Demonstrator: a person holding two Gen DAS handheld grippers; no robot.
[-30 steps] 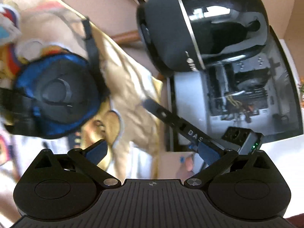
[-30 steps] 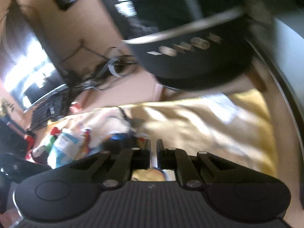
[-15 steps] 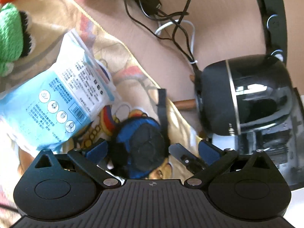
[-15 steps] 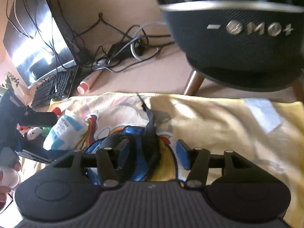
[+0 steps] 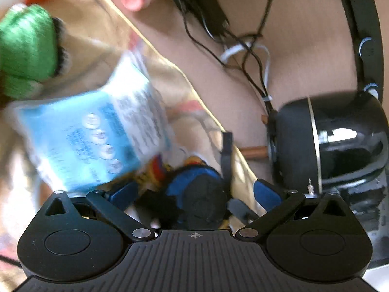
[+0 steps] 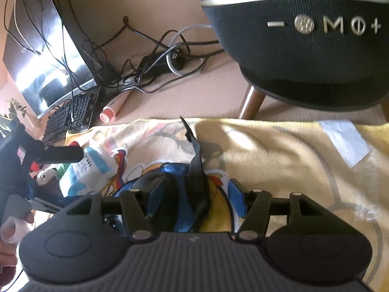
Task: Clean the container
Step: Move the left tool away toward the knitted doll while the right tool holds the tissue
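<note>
The container [image 6: 170, 194], a round blue and black zip case with a black strap [image 6: 195, 160] standing up from it, lies on a yellow cartoon-print towel [image 6: 279, 160] spread over the tan worktop [image 6: 194, 97]. The right gripper [image 6: 193, 198] sits low over it with its jaws released; they have just been opening and now stand one on each side of the case, and their blue pads do not press on it. The left gripper [image 5: 194, 192] has its jaws released too, spread wide with the same case [image 5: 201, 194] between them. Just beyond the case a blue and white packet [image 5: 94, 136] rests on the towel, near a green knitted toy [image 5: 26, 48]. Past the towel's edge lie a pink-capped tube [image 6: 109, 112], tangled black and white cables [image 6: 155, 58], a keyboard [image 6: 70, 114] and a monitor [image 6: 41, 56]. A round black speaker [image 6: 311, 48] on wooden legs stands near the towel's far edge.
</note>
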